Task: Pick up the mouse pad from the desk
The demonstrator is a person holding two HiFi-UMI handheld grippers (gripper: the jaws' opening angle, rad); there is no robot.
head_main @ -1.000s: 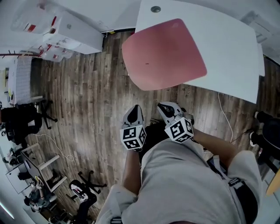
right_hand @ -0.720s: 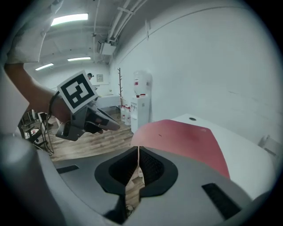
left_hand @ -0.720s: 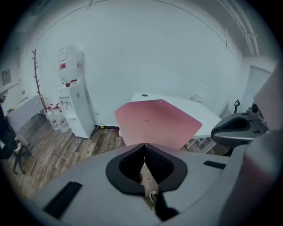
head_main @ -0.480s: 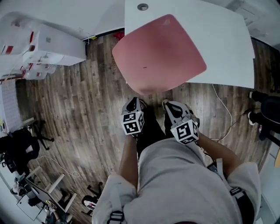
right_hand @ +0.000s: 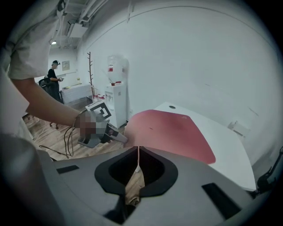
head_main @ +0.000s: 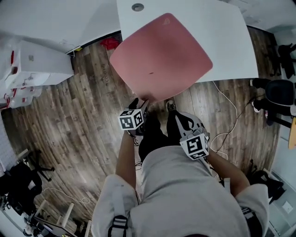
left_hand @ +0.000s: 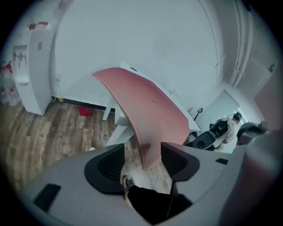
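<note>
The left gripper (head_main: 138,104) has just been opening its jaws, and in the left gripper view (left_hand: 143,161) they stand wide apart. The near corner of the pink mouse pad (left_hand: 141,106) hangs down between them. The corner sits close against the right-hand jaw, with a clear gap to the left-hand one. Neither pad presses on it, and whether it brushes the right-hand jaw I cannot tell. The right gripper view shows the same meeting from the side, with the left gripper's tip (right_hand: 120,137) at the mouse pad's near edge.

The right gripper (right_hand: 138,165) has its jaws drawn together, leaving only a thin slit between them, and it holds nothing. In the head view it (head_main: 171,108) lies just beside the mouse pad's near edge, to the right of the left gripper.

The mouse pad (head_main: 162,58) lies on the white desk (head_main: 222,41), turned diagonally. 1 corner points at the person and the opposite corner points toward the round grommet (head_main: 137,7) at the desk's far edge. Its left and near parts jut well past the desk edge, over the wooden floor (head_main: 74,120). Its 4 sides look nearly equal, so no long axis can be named. From the left gripper's side it arcs from the desk down to the jaws. In the right gripper view the mouse pad (right_hand: 172,130) covers the near end of the desktop.
</note>
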